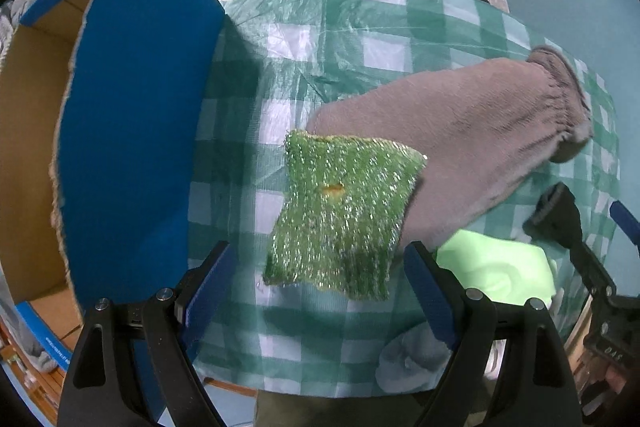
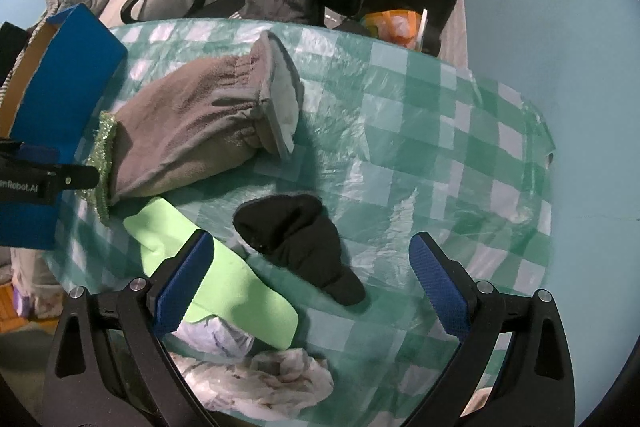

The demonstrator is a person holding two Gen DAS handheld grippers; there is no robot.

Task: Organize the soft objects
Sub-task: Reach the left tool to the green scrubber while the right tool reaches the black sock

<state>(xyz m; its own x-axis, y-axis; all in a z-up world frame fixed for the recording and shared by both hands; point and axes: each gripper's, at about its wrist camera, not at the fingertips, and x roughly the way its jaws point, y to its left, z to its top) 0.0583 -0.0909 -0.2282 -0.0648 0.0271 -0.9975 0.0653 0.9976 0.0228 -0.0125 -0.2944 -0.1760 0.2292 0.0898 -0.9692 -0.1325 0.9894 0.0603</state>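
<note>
Glittery scourer, fleecy mitt — glossy plastic tablecloth

- grey fleece mitt: 1; lies on the checked tablecloth
- green glitter scouring pad: 1
- light green foam sheet: 1
- black sock: 1
- crumpled white cloths at the near table edge: 2, count uncertain
- blue cardboard box: 1
- grippers: 2

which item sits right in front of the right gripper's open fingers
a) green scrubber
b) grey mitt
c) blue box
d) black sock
d: in the right wrist view the black sock lies on the tablecloth between the right gripper fingers, which stand wide apart; the other three sit off to the left.
</note>
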